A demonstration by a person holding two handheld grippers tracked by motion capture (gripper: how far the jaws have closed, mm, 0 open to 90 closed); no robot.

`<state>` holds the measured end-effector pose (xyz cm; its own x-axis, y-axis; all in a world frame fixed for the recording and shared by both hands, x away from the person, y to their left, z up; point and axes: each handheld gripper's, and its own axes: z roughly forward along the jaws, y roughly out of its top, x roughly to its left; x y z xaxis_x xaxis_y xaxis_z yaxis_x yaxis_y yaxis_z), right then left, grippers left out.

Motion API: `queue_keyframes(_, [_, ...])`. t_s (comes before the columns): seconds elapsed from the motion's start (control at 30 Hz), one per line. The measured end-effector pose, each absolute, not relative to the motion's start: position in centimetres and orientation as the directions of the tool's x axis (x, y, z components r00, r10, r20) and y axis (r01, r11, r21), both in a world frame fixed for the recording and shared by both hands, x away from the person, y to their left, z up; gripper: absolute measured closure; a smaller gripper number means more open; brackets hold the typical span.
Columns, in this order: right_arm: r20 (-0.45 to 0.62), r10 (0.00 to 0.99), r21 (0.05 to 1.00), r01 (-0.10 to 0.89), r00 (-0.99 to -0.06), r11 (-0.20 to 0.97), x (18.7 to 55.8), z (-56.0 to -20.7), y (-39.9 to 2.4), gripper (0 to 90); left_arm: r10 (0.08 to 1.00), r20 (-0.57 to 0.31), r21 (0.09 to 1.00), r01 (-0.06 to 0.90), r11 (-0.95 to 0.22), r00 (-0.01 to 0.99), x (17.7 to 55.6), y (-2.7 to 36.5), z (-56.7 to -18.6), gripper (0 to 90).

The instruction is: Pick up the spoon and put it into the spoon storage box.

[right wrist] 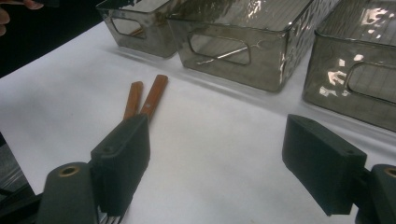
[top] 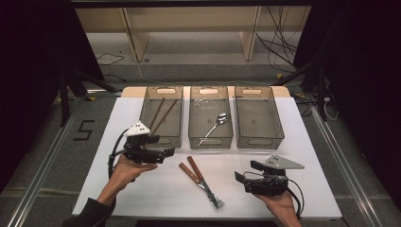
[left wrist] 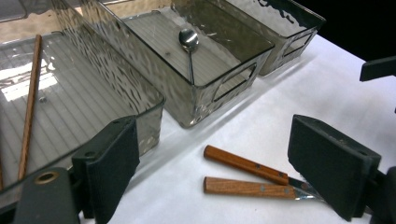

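Note:
Two wooden-handled forks (top: pixel 198 178) lie side by side on the white table, tines toward me. Their handles show between the jaws in the left gripper view (left wrist: pixel 245 164) and past the left jaw in the right gripper view (right wrist: pixel 154 95). My left gripper (top: pixel 165 146) is held just left of the handles, open and empty (left wrist: pixel 219 154). My right gripper (top: pixel 246 172) is held to the right of the forks, also open with nothing in it (right wrist: pixel 219 158). A pair of brown chopsticks (top: pixel 161 113) lies in the left bin and a metal spoon (top: pixel 215 124) in the middle bin.
Three clear grey bins stand in a row at the back of the table: left bin (top: pixel 142 111), middle bin (top: pixel 210 142), right bin (top: pixel 260 141) with nothing in it. White tabletop (top: pixel 142 198) runs around the forks. Wooden shelving and cables lie beyond.

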<state>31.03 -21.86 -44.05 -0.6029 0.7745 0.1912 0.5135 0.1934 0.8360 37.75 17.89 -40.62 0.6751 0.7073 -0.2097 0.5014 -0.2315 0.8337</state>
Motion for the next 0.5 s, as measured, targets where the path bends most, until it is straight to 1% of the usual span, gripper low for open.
queue_keyframes(0.27, [0.181,0.76,0.828,0.514,-0.625,0.225,31.7,-43.8,-20.5,24.1,0.708,-0.228,0.84,0.503,-0.204,0.668,36.0,18.5,-42.1,16.0])
queue_keyframes(0.43, [0.182,0.75,0.821,0.518,-0.636,0.239,32.2,-43.6,-19.4,24.1,0.711,-0.224,0.844,0.497,-0.2,0.667,35.0,18.9,-43.0,16.0])
queue_keyframes(0.5, [0.183,0.746,0.817,0.521,-0.64,0.247,32.3,-43.7,-19.0,24.1,0.715,-0.209,0.847,0.489,-0.209,0.667,34.6,19.0,-43.2,16.0])
